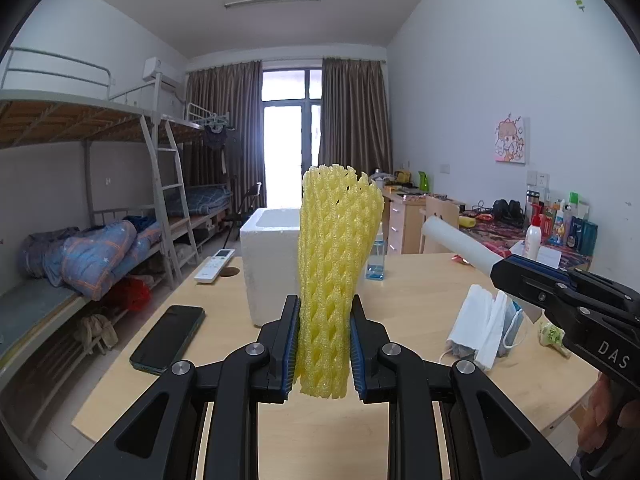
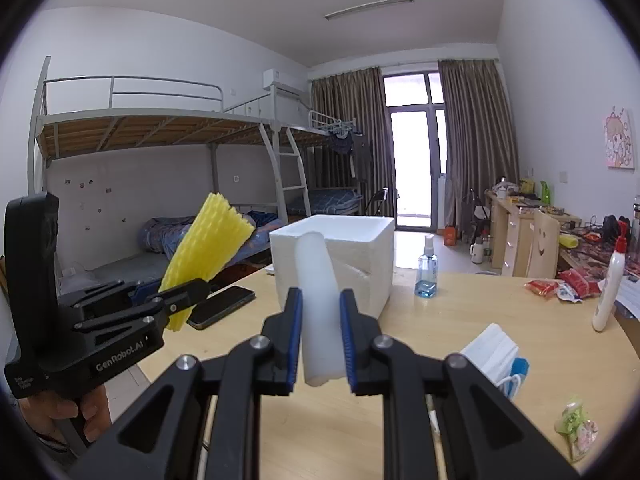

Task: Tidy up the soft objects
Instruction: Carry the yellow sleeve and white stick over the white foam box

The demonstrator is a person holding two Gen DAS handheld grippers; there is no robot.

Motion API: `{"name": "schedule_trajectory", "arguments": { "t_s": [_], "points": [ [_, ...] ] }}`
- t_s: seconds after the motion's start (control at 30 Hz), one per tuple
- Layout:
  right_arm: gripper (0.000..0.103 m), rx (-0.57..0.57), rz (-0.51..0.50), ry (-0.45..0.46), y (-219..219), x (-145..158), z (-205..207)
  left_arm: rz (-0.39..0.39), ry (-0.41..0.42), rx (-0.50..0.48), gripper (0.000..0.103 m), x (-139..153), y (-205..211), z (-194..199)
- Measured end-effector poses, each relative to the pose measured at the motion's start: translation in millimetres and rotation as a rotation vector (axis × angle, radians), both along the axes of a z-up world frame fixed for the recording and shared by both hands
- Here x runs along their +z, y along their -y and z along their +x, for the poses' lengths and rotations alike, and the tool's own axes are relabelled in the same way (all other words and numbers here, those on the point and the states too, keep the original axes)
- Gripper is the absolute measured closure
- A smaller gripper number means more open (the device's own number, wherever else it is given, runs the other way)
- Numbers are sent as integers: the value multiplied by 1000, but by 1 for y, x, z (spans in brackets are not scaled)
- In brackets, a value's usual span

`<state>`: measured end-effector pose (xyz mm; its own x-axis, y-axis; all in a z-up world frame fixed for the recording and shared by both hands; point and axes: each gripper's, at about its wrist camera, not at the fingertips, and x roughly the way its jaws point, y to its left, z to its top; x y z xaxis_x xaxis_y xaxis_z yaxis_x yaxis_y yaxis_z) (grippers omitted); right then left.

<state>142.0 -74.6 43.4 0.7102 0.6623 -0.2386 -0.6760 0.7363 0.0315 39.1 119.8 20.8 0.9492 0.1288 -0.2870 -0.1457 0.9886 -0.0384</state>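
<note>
1. Left wrist view, nearest: left gripper (image 1: 324,344) pinching a yellow foam net sleeve (image 1: 336,264) between its blue pads (image 1: 295,344), sleeve standing upright and rising well past the fingertips, top edge ragged.
2. Just right of that tool: right gripper (image 1: 520,276) clamped on a white foam roll (image 1: 460,242), roll slanting up and away to the left; part of a hand (image 1: 608,420) under its handle.
3. Below the tools: light wooden table (image 1: 320,440).
4. Ahead and left of the left gripper: dark phone (image 1: 168,338) lying flat; farther on, a white remote (image 1: 214,265).
5. Ahead and right: stack of face masks (image 1: 486,328) on the table, below the right tool.
6. Directly behind the yellow sleeve: white foam box (image 1: 268,264), open at the top; blue spray bottle (image 1: 376,258) just to its right.
7. Right wrist view, nearest: right gripper (image 2: 320,340) squeezing the white foam roll (image 2: 318,304), roll upright between the pads.
8. Left of it: left gripper (image 2: 188,292) with the yellow sleeve (image 2: 204,252) tilted to the right, a hand (image 2: 76,412) on the handle.
9. Ahead: foam box (image 2: 360,256) past the roll; spray bottle (image 2: 427,270) to its right; white lotion bottle (image 2: 610,284) far right.
10. Farthest: bunk beds (image 2: 160,128) on the left, curtains (image 2: 472,132) and a glass door at the back.
</note>
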Motion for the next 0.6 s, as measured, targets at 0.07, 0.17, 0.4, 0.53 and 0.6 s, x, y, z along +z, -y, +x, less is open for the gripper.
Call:
{"name": "schedule_trajectory", "arguments": {
  "t_s": [0.07,0.17,0.4,0.53,0.6],
  "points": [
    [81,-1,-1,-6,-3,1,2,-8,-6,1,79,0,-2,3],
    [81,-4,-3,-10,-9,5,8,-6,-8,9,79,4,-6,9],
    [81,-13,-4,-20,-18,17,20,-8,-17,-19,79,18,-13,29],
    [81,-13,-2,-19,-23,26,28,-6,-19,-24,79,29,-20,44],
    [81,-15,-3,-18,-28,31,33,-5,-21,-21,79,32,-26,51]
  ]
}}
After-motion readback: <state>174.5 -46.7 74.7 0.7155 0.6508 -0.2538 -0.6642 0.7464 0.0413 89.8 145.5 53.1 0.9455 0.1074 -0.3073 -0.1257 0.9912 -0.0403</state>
